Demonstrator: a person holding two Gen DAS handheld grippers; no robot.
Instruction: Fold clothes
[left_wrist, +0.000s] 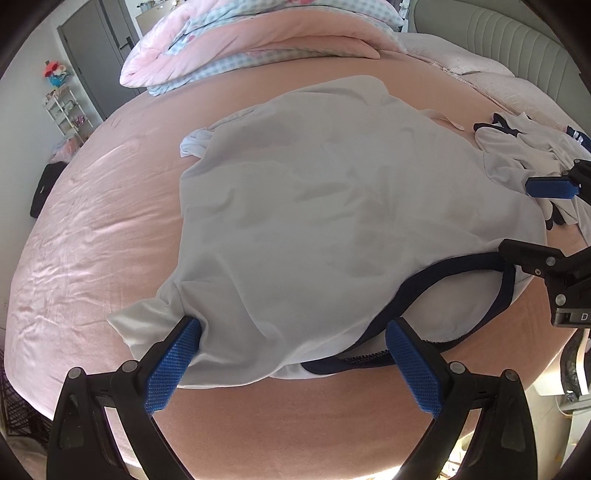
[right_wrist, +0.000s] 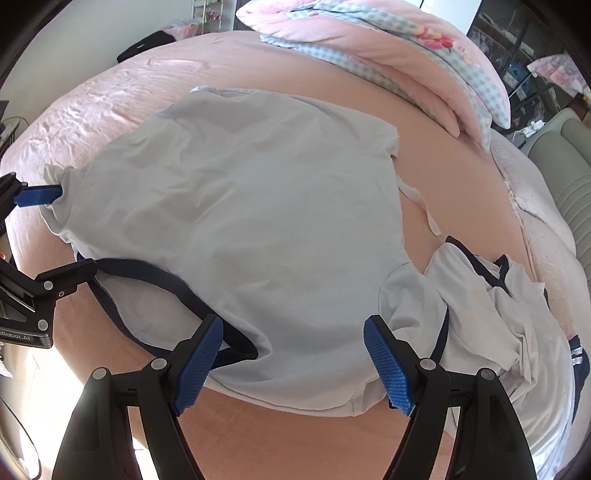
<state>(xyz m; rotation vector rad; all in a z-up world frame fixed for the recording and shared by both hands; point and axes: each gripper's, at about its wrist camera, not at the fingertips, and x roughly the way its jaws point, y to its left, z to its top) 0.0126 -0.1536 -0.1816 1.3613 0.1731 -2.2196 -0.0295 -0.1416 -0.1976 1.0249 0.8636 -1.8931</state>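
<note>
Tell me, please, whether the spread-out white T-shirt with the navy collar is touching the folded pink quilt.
Apart. In the left wrist view a bare strip of pink bedsheet separates the white T-shirt from the pink quilt; the right wrist view shows the same gap.

Left hand-held gripper (left_wrist: 291, 354) and right hand-held gripper (right_wrist: 293, 354) both spread wide, side by side

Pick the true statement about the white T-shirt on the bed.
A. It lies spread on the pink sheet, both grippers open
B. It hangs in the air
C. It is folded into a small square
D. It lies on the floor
A: the white T-shirt lies spread on the pink sheet, with the left gripper and right gripper open at its near edge.
</note>
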